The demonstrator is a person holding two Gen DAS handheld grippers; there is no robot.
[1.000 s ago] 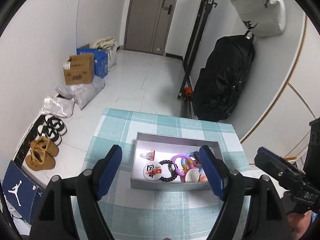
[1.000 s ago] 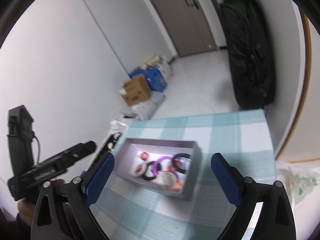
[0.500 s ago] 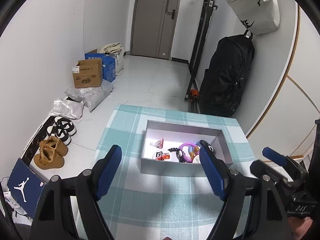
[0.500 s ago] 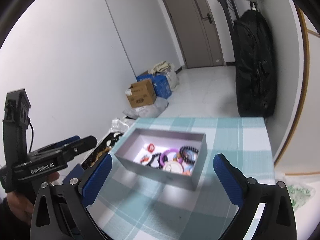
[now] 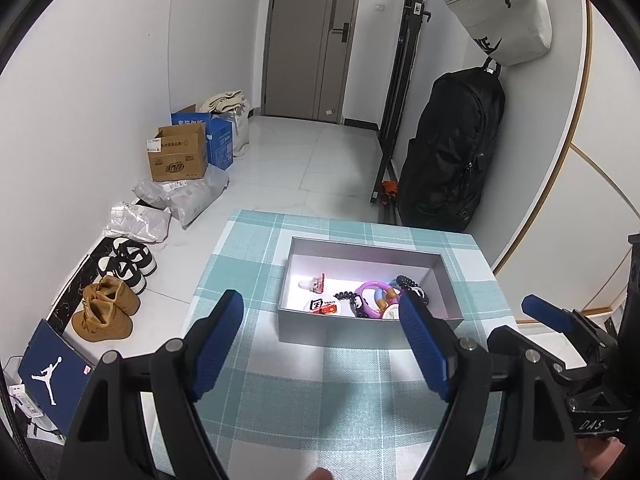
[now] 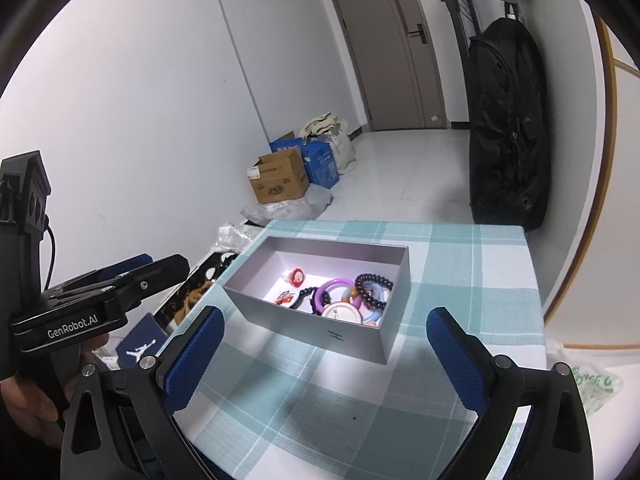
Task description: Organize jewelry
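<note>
1. A grey open-topped box (image 5: 362,330) is seen standing on a table covered with a teal and white checked cloth (image 5: 320,396), toward the far half of the tabletop.
2. Inside the box, jewelry and small trinkets are heaped mostly at its right end: a purple ring-shaped bangle (image 6: 334,286), a dark beaded bracelet (image 6: 374,290), a white round watch face (image 6: 344,314) and a small red and white round badge (image 5: 324,306).
3. A small red and clear piece (image 5: 314,283) is seen lying apart from the heap, near the left end of the box.
4. The left gripper (image 5: 322,344) is held above the cloth, short of the box's near wall; its blue-padded jaws are spread wide and nothing is gripped.
5. The right gripper (image 6: 324,350) is likewise held above the cloth before the box, its jaws spread wide and empty.
6. Neither gripper is in contact with the box or its contents.
7. On the floor by the left wall, cardboard boxes (image 5: 178,158), tan boots (image 5: 106,314) and black and white shoes (image 5: 128,262) are visible; a black bag (image 5: 452,148) hangs at the right wall.
</note>
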